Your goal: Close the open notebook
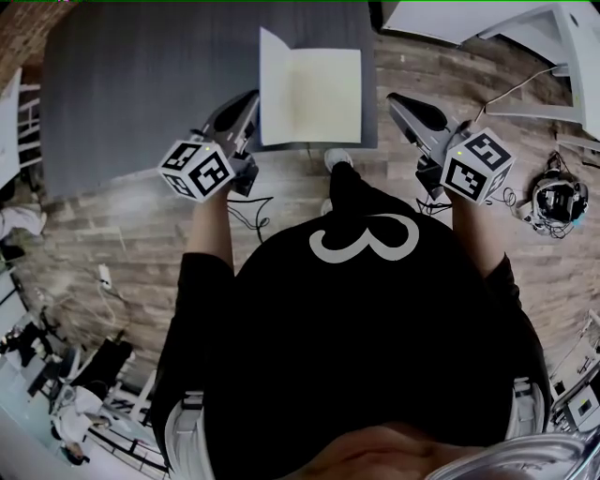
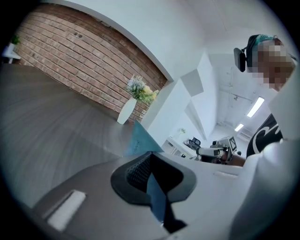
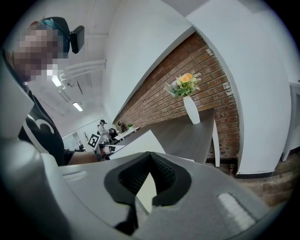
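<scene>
The notebook (image 1: pixel 314 94) lies open on the dark grey table (image 1: pixel 141 84), cream pages up, near the table's front right corner. Its left cover (image 1: pixel 272 84) stands raised off the table. My left gripper (image 1: pixel 251 103) is at that cover's left edge. In the left gripper view the jaws (image 2: pixel 151 157) are shut on the teal cover (image 2: pixel 138 138), which runs between the pads. My right gripper (image 1: pixel 401 103) hovers just right of the table, beside the notebook, shut and holding nothing. In the right gripper view (image 3: pixel 150 155) the pale page (image 3: pixel 145 192) shows behind the jaws.
A white vase of flowers (image 2: pixel 127 110) stands at the table's far end by a brick wall (image 2: pixel 70 61). White furniture (image 1: pixel 469 23) is at the back right. A headset and cables (image 1: pixel 560 199) lie on the wooden floor to the right.
</scene>
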